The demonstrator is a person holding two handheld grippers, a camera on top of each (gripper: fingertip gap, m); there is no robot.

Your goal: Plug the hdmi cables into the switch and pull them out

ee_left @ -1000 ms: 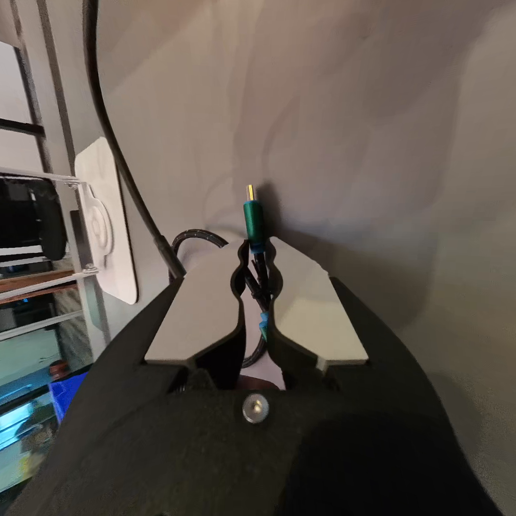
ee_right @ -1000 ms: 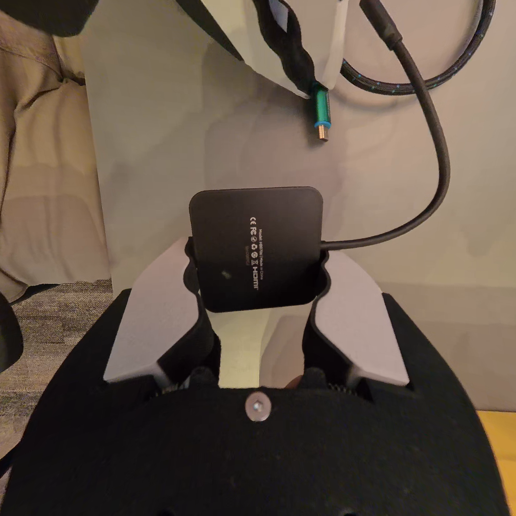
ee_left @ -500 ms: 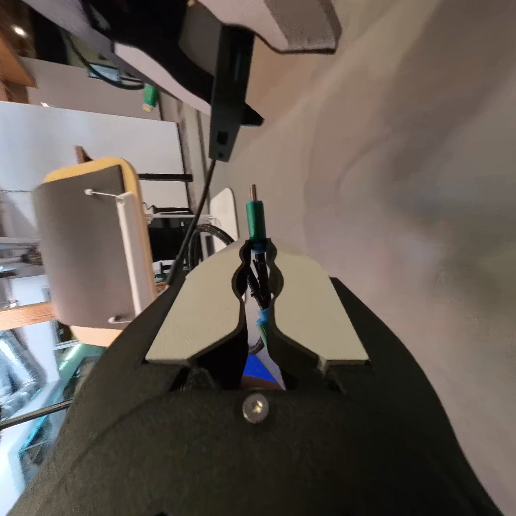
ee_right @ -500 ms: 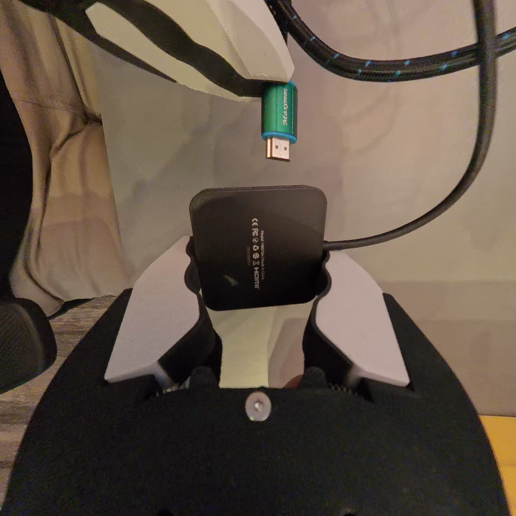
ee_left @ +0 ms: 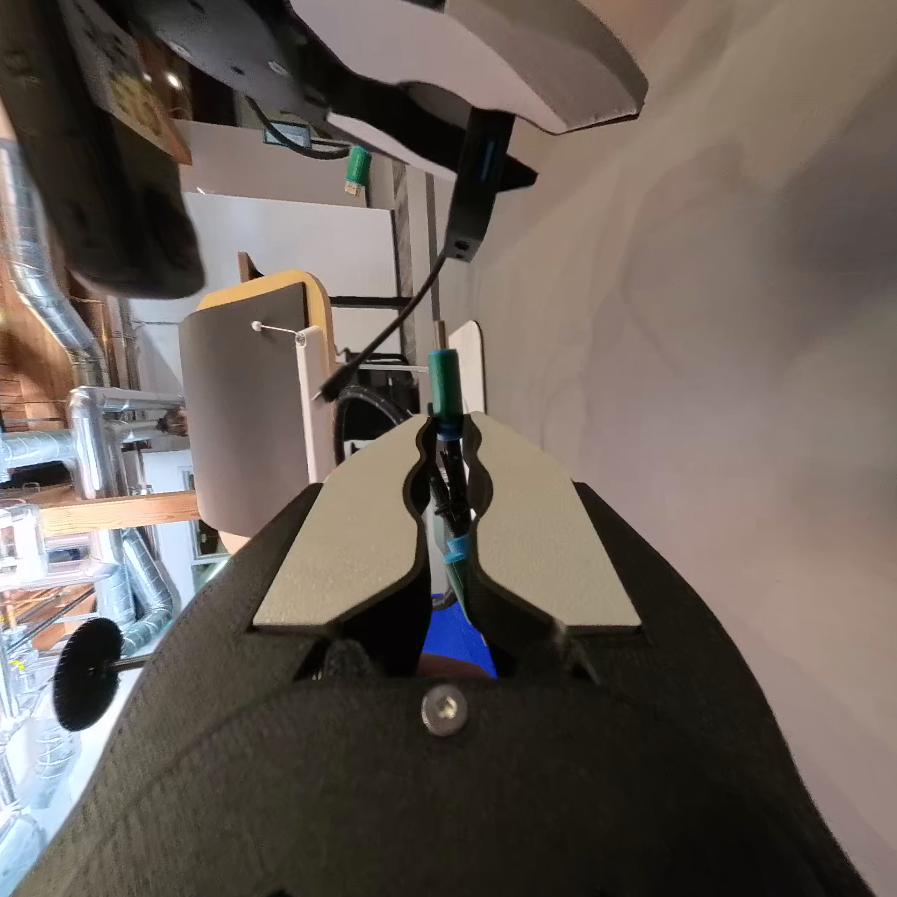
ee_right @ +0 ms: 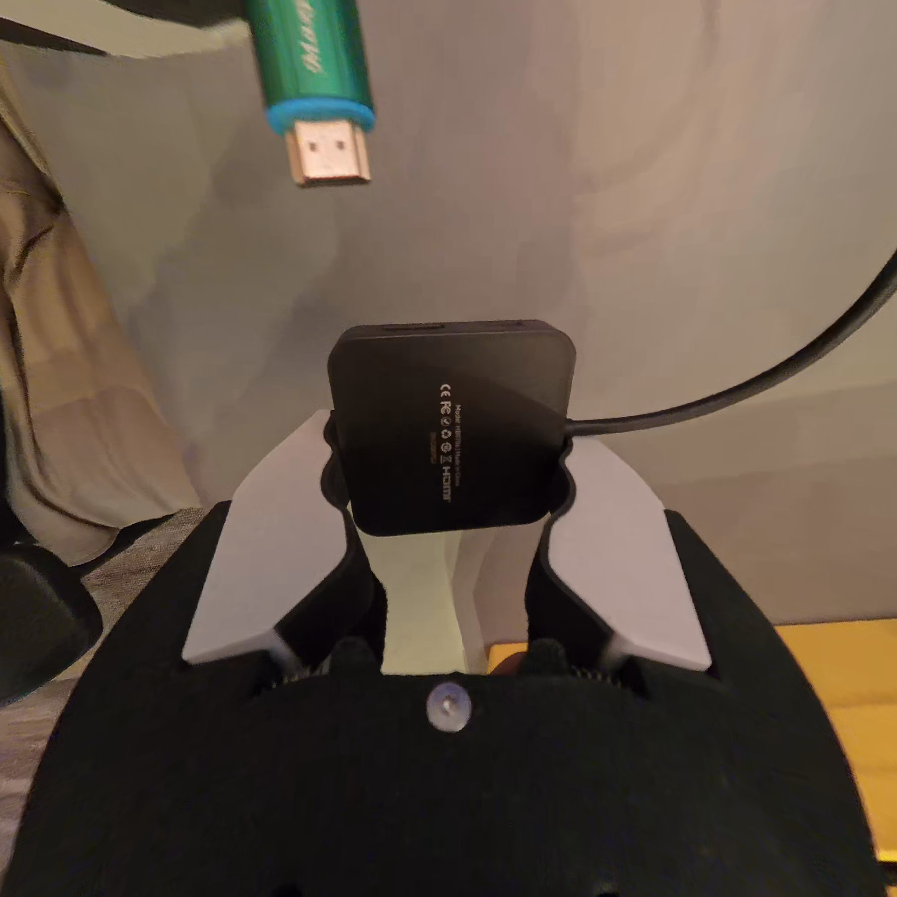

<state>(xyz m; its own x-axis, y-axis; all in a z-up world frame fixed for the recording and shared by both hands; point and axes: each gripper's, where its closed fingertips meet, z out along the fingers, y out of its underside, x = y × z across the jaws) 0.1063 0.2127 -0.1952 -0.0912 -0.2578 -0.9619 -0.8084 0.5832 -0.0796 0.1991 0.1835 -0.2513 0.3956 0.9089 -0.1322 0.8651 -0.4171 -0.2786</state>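
Note:
My left gripper [ee_left: 446, 427] is shut on a green HDMI plug [ee_left: 442, 383] with a black braided cable; its metal tip points forward, away from the gripper. My right gripper [ee_right: 449, 437] is shut on the black square HDMI switch [ee_right: 451, 427], held off the table, with its own black cable [ee_right: 728, 393] leaving to the right. In the right wrist view the green plug [ee_right: 315, 73] hangs above and left of the switch, its gold tip apart from the switch's top edge. In the left wrist view the switch [ee_left: 473, 194] shows edge-on above the plug, with a second green plug [ee_left: 357, 170] farther off.
A pale grey table surface [ee_right: 631, 218] lies behind both grippers. Beige cloth [ee_right: 63, 388] hangs at the left of the right wrist view, with a yellow surface [ee_right: 825, 704] at the lower right. A grey panel with a wooden rim [ee_left: 242, 412] and metal ducts stand at the left.
The green plug has come much closer to the switch and now looms large above its top left. The right gripper has come nearer in the left wrist view.

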